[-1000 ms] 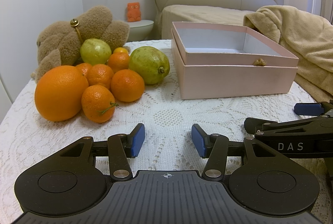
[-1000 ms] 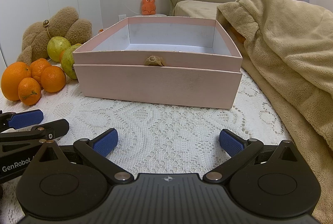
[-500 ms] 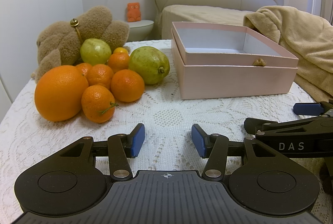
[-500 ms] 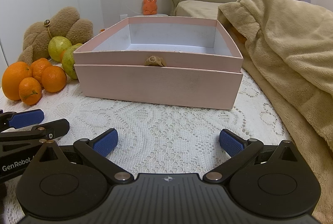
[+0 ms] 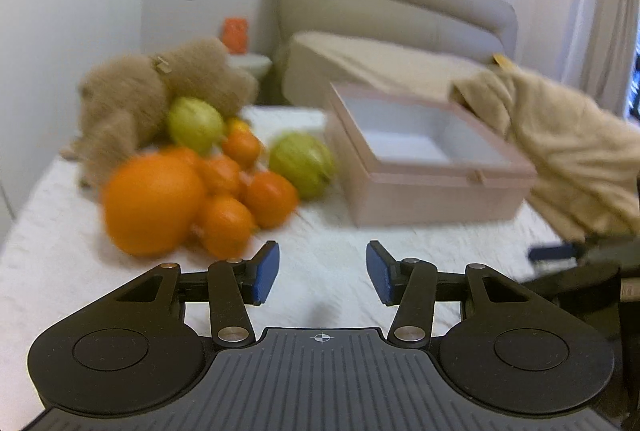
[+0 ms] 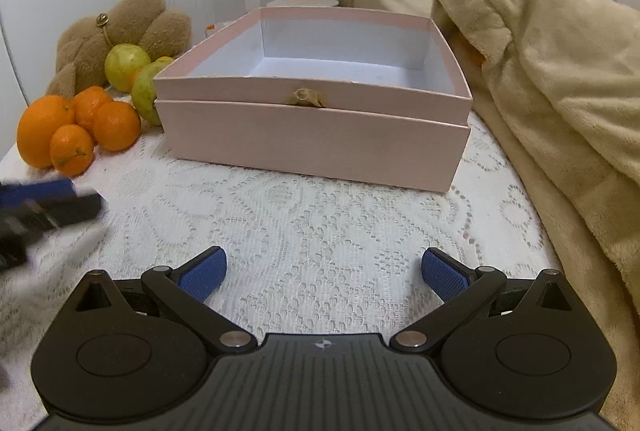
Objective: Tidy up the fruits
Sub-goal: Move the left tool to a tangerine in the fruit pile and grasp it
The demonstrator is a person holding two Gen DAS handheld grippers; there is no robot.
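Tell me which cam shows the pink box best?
Right wrist: the pink box sits sharp and central, open, interior visible. Left wrist shows the same box motion-blurred, off to the right and at an angle.

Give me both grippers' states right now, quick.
Left gripper: open, nothing between the pads; its jaws have just been closing a little.
Right gripper: open wide, empty, over the lace tablecloth.

White lace tablecloth (image 6: pixel 320 215) — matt pink card box (image 6: pixel 316 139), plush fleece blanket (image 6: pixel 560 71).

One large orange (image 6: pixel 42 129); two guavas (image 6: pixel 127 66); perhaps five mandarins (image 6: pixel 116 125); one box (image 6: pixel 316 135).
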